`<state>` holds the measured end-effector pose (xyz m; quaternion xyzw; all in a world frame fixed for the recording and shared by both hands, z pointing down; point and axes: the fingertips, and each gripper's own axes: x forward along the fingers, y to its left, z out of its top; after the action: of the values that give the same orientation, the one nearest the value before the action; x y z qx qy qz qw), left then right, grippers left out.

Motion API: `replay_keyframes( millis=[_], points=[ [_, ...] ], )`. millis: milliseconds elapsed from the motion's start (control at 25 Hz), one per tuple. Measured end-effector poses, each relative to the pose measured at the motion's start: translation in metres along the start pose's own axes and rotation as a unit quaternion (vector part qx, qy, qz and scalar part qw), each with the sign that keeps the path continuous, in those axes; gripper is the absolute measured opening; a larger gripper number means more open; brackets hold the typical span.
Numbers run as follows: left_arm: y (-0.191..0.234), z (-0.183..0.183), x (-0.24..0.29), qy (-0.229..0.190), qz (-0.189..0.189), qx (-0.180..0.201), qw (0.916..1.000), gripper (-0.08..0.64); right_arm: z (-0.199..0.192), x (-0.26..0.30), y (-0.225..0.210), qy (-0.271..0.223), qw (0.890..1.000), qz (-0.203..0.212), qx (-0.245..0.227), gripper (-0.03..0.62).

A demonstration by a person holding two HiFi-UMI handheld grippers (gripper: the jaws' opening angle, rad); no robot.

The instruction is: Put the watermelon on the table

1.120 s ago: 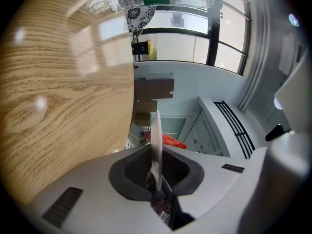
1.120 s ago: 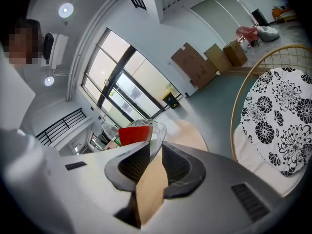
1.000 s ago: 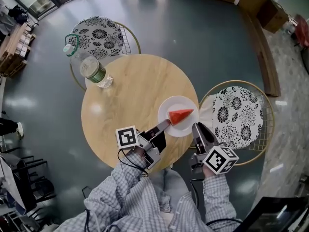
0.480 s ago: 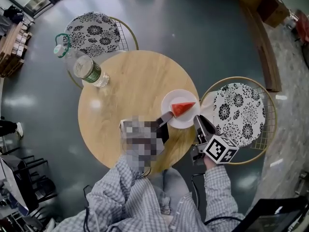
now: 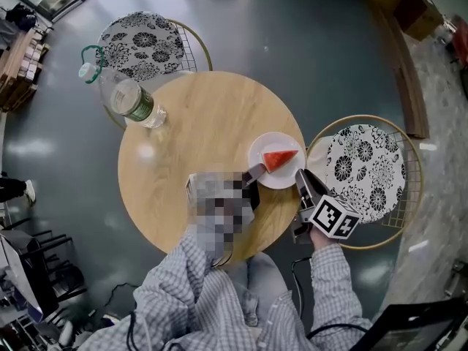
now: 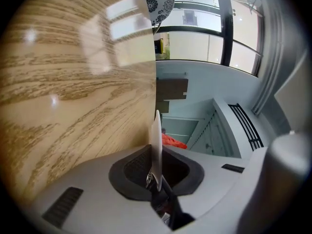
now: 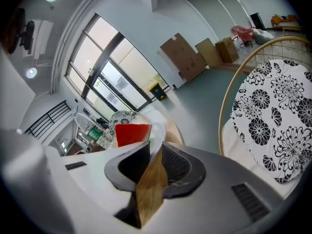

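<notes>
Gripping a white plate [image 5: 271, 182] by opposite rims, left gripper [image 5: 257, 172] and right gripper [image 5: 300, 175] hold it at the wooden table [image 5: 197, 123] edge.
A red watermelon wedge [image 5: 279, 159] lies on the plate, each pair of jaws clamped on the rim.

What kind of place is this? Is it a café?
Probably a café-style sitting corner in a big hall, though I can't be sure. There's a round wooden table, two wire chairs with flowery cushions, tall windows, and cardboard boxes by the wall.

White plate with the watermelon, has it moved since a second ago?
Yes: against the table, the white plate shifted slightly toward the far side, away from the near edge.
</notes>
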<state>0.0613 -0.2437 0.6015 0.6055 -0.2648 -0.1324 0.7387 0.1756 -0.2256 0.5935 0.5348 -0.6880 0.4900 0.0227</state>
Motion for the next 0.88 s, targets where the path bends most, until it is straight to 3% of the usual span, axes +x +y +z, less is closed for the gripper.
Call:
replay_keyframes(
  millis=[600,760,880],
  points=[
    [0.01,0.006,0.01,-0.003,0.039,-0.005,0.9992,0.04,0.0,0.013,-0.012,0.021,0.999,-0.032,-0.021,0.087],
    [0.011,0.006,0.01,-0.005,0.043,-0.009,0.999,0.04,-0.001,0.008,-0.006,0.037,0.994,-0.037,-0.094,0.087],
    [0.011,0.007,0.01,-0.006,0.046,-0.011,0.9989,0.04,-0.005,0.001,0.008,0.056,0.977,-0.034,-0.202,0.087]
  ],
)
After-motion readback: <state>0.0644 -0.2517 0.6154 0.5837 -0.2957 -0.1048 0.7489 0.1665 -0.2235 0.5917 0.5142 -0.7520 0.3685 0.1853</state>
